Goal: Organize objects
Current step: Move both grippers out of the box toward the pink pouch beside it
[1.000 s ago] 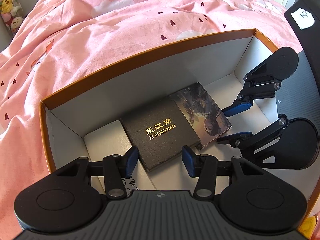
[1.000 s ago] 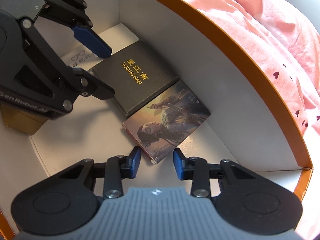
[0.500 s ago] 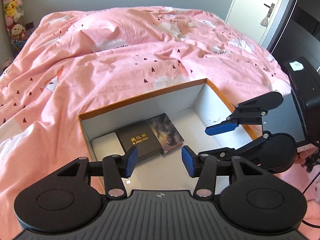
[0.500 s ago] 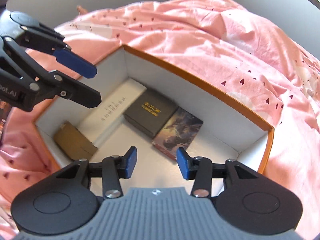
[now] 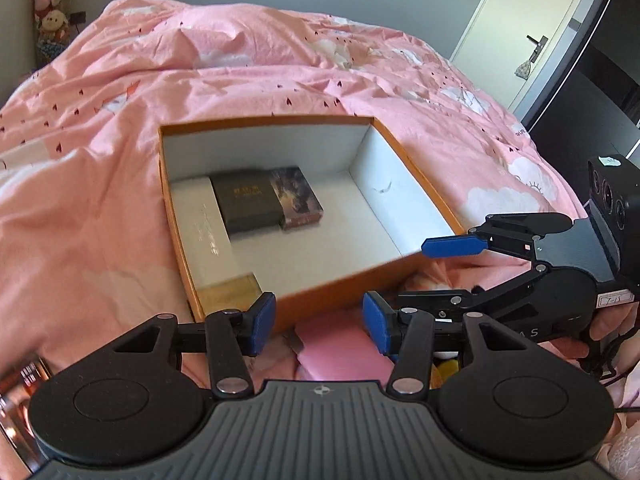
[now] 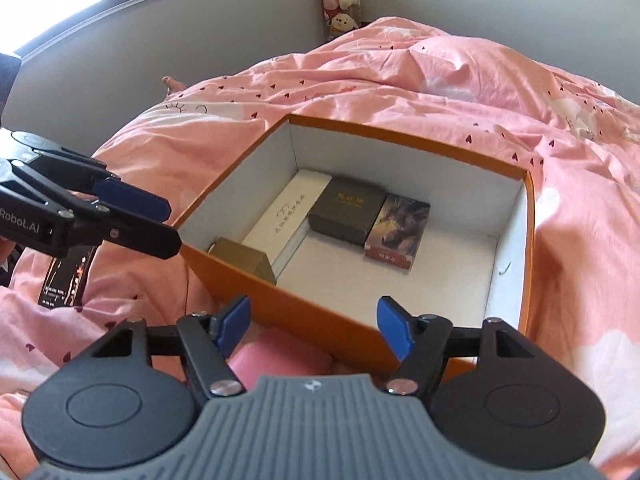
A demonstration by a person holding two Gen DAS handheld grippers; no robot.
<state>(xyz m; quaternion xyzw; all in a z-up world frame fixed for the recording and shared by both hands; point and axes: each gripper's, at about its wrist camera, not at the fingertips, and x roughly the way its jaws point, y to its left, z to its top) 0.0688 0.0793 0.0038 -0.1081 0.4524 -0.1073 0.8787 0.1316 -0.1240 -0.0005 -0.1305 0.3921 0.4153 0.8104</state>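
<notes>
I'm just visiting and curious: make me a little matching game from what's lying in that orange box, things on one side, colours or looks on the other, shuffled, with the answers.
Things in the orange box:
1. long flat box
2. box with gold lettering
3. picture-covered box
4. small carton

Looks:
A. brown cardboard, in the near corner
B. painted artwork on top, farthest from the white one in the back row
C. white, lying along the side wall
D. black, in the middle of the back row

Pairs: 1-C, 2-D, 3-B, 4-A
</notes>
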